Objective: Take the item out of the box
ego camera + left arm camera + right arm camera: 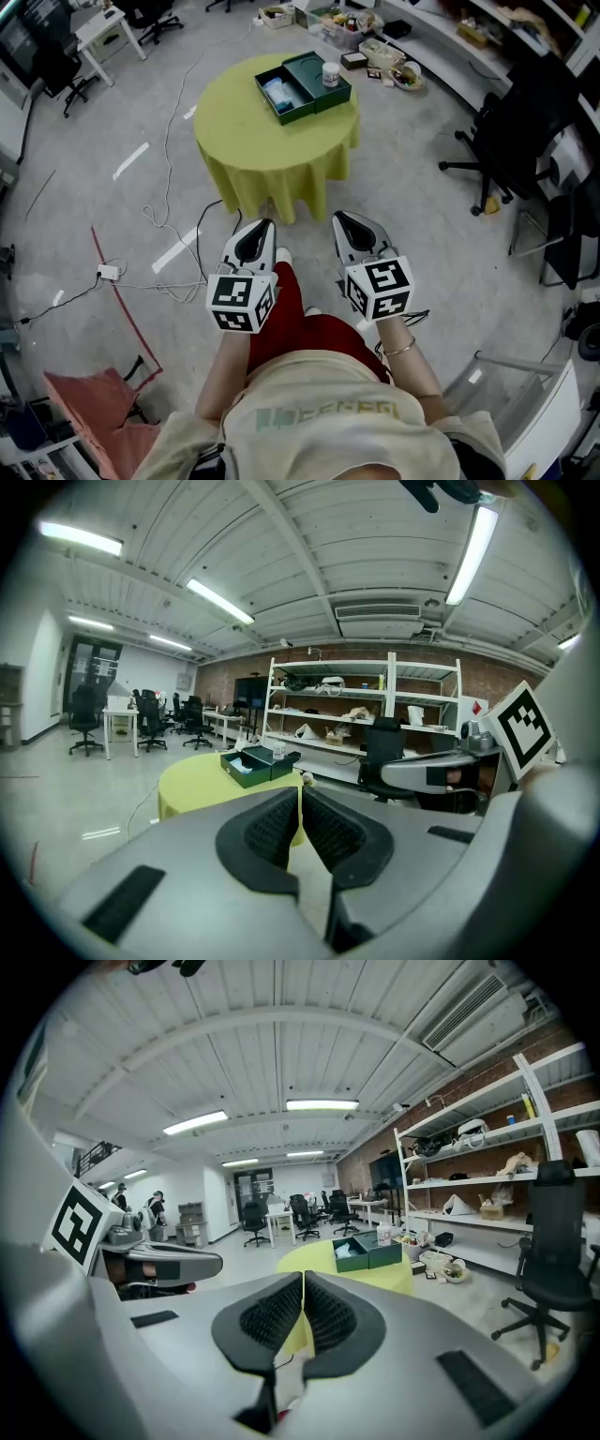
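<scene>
In the head view, the person holds both tools low in the lower middle of the frame, above the floor and well apart from the round table (246, 142). The left gripper (265, 226) has its jaws pressed together, and nothing is between them. The right gripper (346, 221) also has its jaws pressed together and is empty. The table, with a yellow-green cloth, stands in the upper middle of the frame. On it lies the open green box (298, 105). A pale blue and white item (277, 92) lies inside the left half of the box. A small white jar (330, 73) stands upright on the right half. A black office chair (511, 131) stands at the right edge.
</scene>
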`<state>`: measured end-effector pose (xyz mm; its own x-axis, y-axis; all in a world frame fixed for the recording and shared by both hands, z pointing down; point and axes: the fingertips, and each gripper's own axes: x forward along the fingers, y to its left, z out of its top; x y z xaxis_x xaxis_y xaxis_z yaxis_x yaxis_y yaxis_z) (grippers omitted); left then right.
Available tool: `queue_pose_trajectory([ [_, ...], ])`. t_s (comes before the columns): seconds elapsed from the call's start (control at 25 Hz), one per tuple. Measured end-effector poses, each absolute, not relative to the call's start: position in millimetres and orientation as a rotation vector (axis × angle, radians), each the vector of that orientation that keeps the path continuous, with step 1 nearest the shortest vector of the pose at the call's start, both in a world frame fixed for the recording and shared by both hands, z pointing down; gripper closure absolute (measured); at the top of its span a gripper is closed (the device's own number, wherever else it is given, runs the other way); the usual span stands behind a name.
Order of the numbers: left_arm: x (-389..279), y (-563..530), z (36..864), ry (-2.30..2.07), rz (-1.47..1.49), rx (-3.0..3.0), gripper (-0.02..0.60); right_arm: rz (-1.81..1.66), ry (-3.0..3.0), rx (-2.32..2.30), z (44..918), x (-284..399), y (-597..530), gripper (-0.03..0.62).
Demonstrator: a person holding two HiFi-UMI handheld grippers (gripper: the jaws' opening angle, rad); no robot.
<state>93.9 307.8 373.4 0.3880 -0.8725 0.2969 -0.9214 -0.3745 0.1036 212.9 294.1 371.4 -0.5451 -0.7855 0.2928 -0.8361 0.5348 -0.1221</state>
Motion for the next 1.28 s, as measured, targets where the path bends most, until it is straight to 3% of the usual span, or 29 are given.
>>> queue_pose_trajectory([
  [1.28,12,69,403,-1.531,0.263,2.344,0.551,0.405,-2.497,1.351,395,127,60,0.557],
])
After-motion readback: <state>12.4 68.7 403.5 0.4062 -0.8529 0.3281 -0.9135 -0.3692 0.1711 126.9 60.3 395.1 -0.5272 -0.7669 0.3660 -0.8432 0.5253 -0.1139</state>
